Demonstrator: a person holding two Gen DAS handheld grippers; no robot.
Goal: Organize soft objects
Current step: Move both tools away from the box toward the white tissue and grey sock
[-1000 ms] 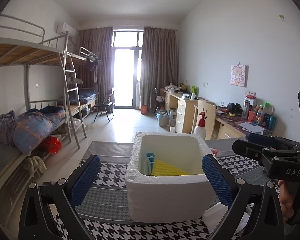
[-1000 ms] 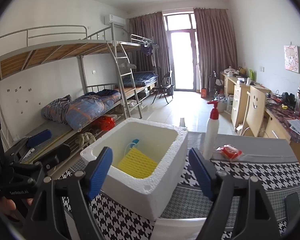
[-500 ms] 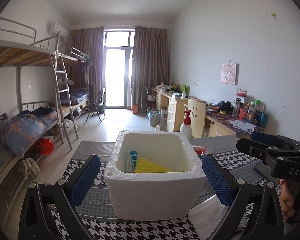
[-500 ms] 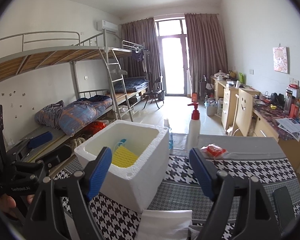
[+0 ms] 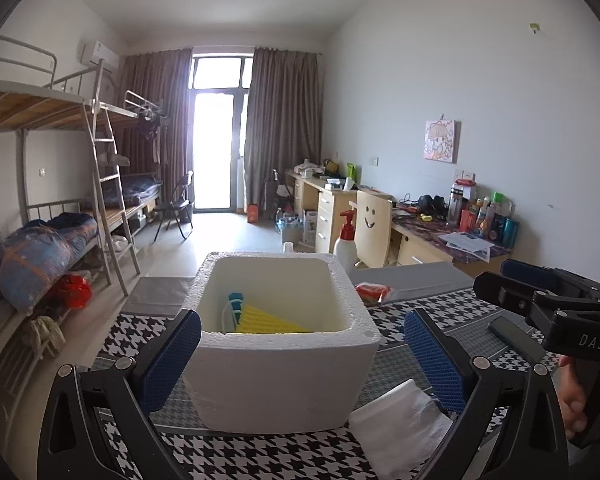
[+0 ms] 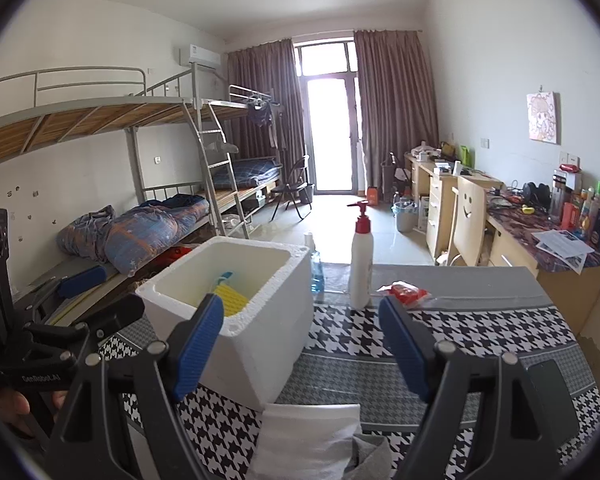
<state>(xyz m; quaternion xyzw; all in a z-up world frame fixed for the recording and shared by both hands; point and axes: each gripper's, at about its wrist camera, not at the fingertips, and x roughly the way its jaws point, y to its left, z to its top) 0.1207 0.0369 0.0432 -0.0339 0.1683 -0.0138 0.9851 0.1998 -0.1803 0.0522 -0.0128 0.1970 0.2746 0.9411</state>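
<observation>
two hand-held grippers open, foam box (image 5: pixel 280 368), white cloth (image 6: pixel 308 436) beside

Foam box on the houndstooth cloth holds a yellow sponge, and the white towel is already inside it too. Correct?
Not quite. The towel lies on the cloth in front of the box, not inside it, as the right wrist view shows. The yellow sponge is in the box.
</observation>
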